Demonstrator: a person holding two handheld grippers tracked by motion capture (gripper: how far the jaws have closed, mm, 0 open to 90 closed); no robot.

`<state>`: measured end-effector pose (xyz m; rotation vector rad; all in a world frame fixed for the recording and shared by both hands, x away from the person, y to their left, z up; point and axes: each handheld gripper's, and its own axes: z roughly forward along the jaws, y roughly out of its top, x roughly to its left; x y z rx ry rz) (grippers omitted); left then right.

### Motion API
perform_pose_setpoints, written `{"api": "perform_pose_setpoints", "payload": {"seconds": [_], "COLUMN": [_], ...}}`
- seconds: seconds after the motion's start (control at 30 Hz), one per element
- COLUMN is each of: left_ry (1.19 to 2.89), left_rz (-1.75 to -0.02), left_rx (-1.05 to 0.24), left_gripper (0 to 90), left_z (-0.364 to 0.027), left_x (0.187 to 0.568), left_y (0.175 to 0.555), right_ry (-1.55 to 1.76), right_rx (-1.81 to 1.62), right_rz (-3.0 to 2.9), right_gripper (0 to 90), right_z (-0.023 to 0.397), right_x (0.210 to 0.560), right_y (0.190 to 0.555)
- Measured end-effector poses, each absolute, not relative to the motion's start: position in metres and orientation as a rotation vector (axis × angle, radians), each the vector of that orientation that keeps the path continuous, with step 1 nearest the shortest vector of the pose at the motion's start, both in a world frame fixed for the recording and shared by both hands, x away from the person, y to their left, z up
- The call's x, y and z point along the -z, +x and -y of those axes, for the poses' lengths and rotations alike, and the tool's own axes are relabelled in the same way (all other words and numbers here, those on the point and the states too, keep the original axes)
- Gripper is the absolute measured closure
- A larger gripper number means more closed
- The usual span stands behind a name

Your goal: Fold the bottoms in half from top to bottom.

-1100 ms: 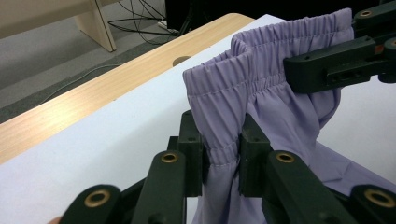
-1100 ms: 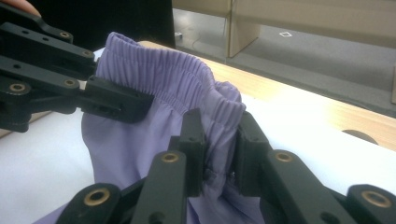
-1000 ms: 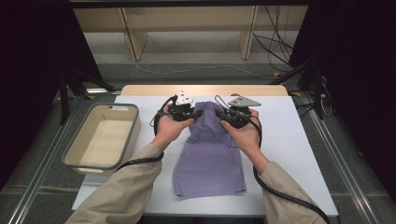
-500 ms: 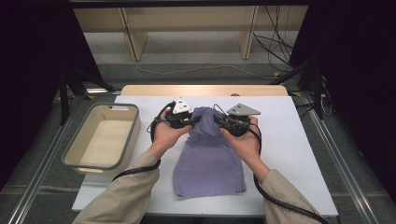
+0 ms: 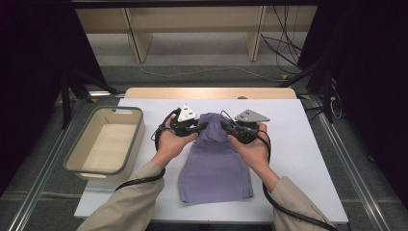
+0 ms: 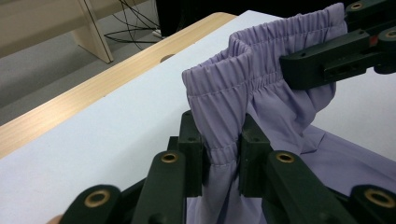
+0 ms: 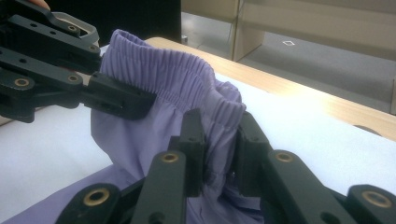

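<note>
I've got a lilac garment (image 5: pixel 215 166) w/ a gathered elastic waistband, thin matte woven cloth, lying near the centre of the white table (image 5: pixel 308 159); its lower part lies mostly flat toward 6 o'clock w/ a few soft creases, while the waistband end is lifted and bunched toward 12. Left gripper (image 6: pixel 221 156) is clamped tight on the ribbed waistband, black jaws pinching a fold of it, cloth ruffled above the pads. Right gripper (image 7: pixel 218 151) is likewise closed on the waistband a short way along the same edge, fabric puckered between its jaws. In the high view the two grippers sit close together, left (image 5: pixel 203 127) at approx 9 o'clock of the bunched band and right (image 5: pixel 225 126) at approx 3, each w/ a grey three-cornered plate on top and a black cable trailing back along a beige sleeve (image 5: pixel 126 204). The band arches between them in a rounded hump, fine parallel ribs showing in both gripper views. A rectangular bin (image 5: pixel 105 141), cream inside w/ a grey rounded rim, sits at 9 o'clock, hanging over the table's left edge, apart from the cloth. A light wood strip (image 5: pixel 210 93) runs along the table's 12 o'clock edge.
</note>
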<state>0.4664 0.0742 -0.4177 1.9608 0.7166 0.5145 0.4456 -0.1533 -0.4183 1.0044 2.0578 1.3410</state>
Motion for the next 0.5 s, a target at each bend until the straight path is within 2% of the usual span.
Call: {"api": "perform_pose_setpoints", "payload": {"seconds": [0.5], "left_ry": [1.949], "left_rz": [-0.717], "left_rx": [-0.519], "left_gripper": [75.2], "left_z": [-0.073], "left_x": [0.419], "left_y": [0.455], "right_ry": [0.999], "right_rx": [-1.324], "right_rz": [-2.061], "right_gripper": [76.6], "right_z": [0.155], "right_x": [0.419], "right_y": [0.437]}}
